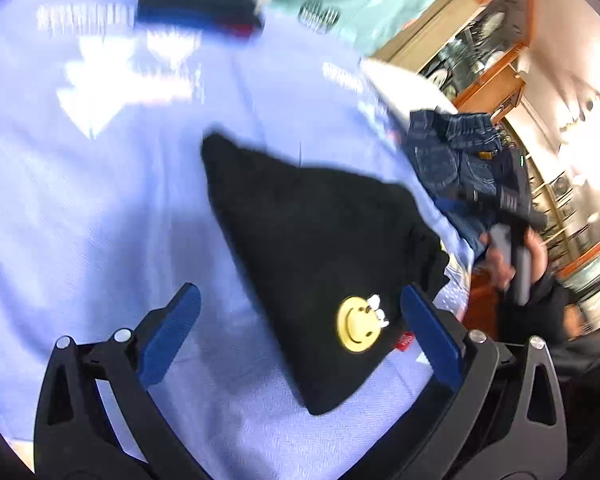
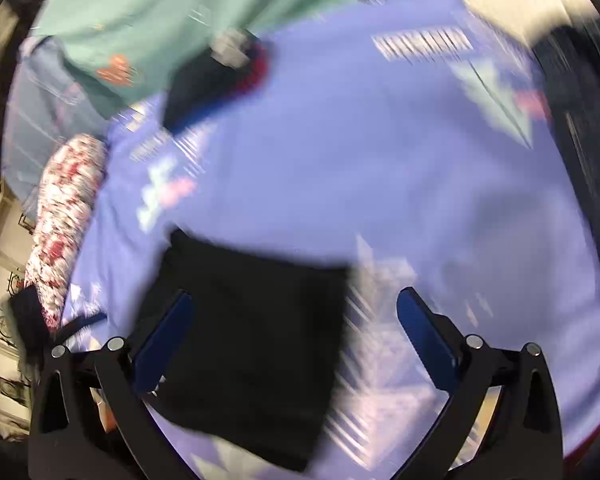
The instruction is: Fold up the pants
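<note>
Both the left gripper (image 1: 300, 334) and right gripper (image 2: 294, 336) hover spread, empty, above the folded black pants (image 1: 320, 248) lying flat on the blue bedsheet (image 1: 100, 200), probably just released.

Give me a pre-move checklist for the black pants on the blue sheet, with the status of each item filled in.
1. Left gripper open, nothing clamped: ok.
2. Right gripper open, nothing clamped: ok.
3. Black pants lie folded flat on the blue sheet: ok.
4. Smiley patch facing up, between the left fingers: ok.
5. Fold edges lined up: cannot tell, both views blurred.
6. Denim pile apart from the black pants: ok.
</note>
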The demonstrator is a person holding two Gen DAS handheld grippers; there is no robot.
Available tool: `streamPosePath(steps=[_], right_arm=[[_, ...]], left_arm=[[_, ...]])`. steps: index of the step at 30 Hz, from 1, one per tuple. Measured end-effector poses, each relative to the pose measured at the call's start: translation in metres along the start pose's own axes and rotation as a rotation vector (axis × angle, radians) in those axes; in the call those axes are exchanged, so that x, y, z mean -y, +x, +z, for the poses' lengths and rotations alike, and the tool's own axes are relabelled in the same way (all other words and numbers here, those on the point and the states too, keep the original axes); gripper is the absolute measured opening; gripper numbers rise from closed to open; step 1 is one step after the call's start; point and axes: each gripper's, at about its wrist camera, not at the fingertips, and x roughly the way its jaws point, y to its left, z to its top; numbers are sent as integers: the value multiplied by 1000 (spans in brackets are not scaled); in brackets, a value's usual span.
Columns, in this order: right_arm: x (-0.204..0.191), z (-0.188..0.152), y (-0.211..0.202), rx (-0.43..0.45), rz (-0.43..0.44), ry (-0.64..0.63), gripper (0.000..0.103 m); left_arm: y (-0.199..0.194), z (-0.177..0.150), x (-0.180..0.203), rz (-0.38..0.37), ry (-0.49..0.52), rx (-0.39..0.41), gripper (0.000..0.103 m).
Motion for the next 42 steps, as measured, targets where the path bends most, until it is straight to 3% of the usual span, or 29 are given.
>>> streamPosePath(steps=[2, 4, 6, 8, 12, 16, 18, 19, 20, 22, 25, 30, 32, 34, 36, 38, 39, 40, 42], right_arm=[[18, -18, 15, -68, 24, 26, 102], [23, -30, 30, -115, 120, 41, 102], [13, -33, 41, -138, 169, 2, 102], [1, -32, 60, -166, 156, -48, 102], [-11, -25, 73, -115, 131, -126, 102], [-24, -23, 80, -133, 122, -211, 100], [-27, -26, 78, -118, 79, -251, 81], [-22, -25, 74, -119, 75, -254, 64], [-21, -24, 72, -125, 80, -240, 51], [-18, -23, 70, -121, 85, -221, 44], [-27, -25, 63, -92, 67, -250, 37], [-45, -26, 33, -31, 123, -309, 34], [-45, -26, 35, -51, 100, -315, 34], [-35, -25, 46, -90, 86, -282, 35], [-23, -23, 57, -131, 90, -229, 39], [-10, -22, 68, -176, 122, -177, 51], [-3, -22, 74, -200, 160, -143, 52], [2, -20, 75, -201, 198, -119, 52], [6, -18, 73, -205, 247, -85, 40]], left_arm=[[24, 8, 0, -20, 3, -60, 101], [41, 15, 1, -11, 16, -101, 101], [63, 19, 8, 37, 29, -142, 101], [72, 24, 19, 114, 77, -143, 101], [90, 20, 37, 284, 183, -149, 101], [87, 17, 34, 261, 156, -111, 101], [88, 17, 35, 256, 152, -95, 97], [89, 18, 38, 261, 163, -85, 83], [88, 17, 39, 256, 165, -80, 79], [81, 17, 40, 254, 159, -56, 62], [63, 19, 38, 239, 132, -23, 44], [47, 15, 37, 191, 116, -19, 45], [52, 14, 27, 179, 87, -62, 55], [61, 16, 16, 158, 47, -102, 75], [68, 18, 17, 112, 76, -123, 86], [75, 18, 22, 114, 111, -145, 97], [78, 17, 26, 131, 133, -148, 97], [81, 18, 30, 143, 144, -142, 90], [75, 21, 35, 170, 145, -103, 66]])
